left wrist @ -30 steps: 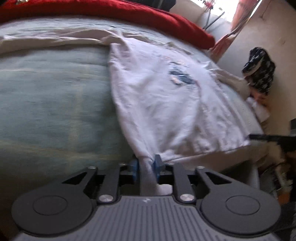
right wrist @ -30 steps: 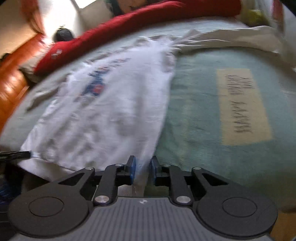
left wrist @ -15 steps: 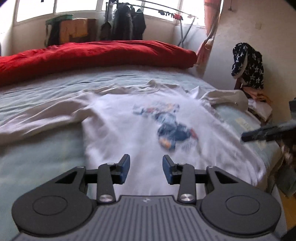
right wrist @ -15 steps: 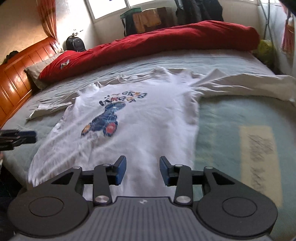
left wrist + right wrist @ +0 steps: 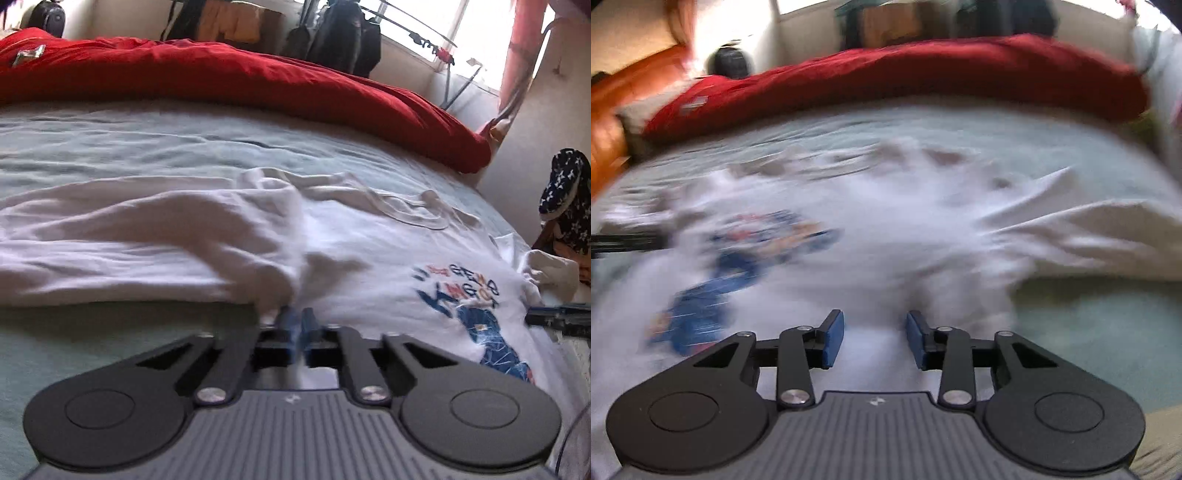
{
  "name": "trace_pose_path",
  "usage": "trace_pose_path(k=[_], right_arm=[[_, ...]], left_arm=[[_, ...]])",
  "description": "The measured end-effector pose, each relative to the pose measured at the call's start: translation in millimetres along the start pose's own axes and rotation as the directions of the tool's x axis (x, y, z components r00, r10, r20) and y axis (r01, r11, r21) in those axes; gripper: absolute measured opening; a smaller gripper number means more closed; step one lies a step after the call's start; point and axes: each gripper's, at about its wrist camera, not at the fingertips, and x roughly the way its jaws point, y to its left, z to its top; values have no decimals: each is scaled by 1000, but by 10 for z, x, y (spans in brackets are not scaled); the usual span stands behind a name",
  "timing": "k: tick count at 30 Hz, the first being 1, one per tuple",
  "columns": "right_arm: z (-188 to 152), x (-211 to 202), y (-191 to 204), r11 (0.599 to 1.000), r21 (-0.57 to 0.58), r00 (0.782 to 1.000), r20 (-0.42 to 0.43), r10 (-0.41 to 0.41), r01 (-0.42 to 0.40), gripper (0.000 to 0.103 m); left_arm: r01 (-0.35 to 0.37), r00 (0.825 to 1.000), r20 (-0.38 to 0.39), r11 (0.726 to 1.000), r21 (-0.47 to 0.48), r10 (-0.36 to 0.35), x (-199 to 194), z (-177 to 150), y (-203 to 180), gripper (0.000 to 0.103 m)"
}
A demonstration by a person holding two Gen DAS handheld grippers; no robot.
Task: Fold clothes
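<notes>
The white shirt [image 5: 369, 258] lay spread on the bed [image 5: 110, 155], sleeves stretched sideways. The left gripper [image 5: 296, 321] had just pinched shut at the sleeve seam; the right gripper [image 5: 874, 332], jaws parted and empty, hovered over the opposite armpit.

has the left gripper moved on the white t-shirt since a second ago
Yes. The left gripper went from the white t-shirt's bottom hem up toward the red duvet, and its jaws have just closed by the sleeve.
</notes>
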Motion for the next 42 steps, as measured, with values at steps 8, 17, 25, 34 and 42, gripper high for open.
trace_pose_path(k=[8,17,25,34,42], right_arm=[[180,-187,-130,999,50,999,44,11,-13,51],[59,-92,-256,999,16,998,-44,-49,50,51],[-199,-898,498,977,-164,990,26,139,-133,66],[-1121,-793,1120,909,-406,995,-42,88,-98,81],[-1409,-1320,677,972,-233,999,-42,26,-35,85]], left_arm=[[152,988,-10,977,150,-153,-171,198,-456,40],[-57,994,-71,961,271,79,-36,28,-453,33],[179,983,-118,881,438,-141,-781,-389,-1278,47],[21,995,-98,906,423,23,-965,-1138,-946,53],[-36,994,-77,900,435,77,-1323,-1144,-1028,47]])
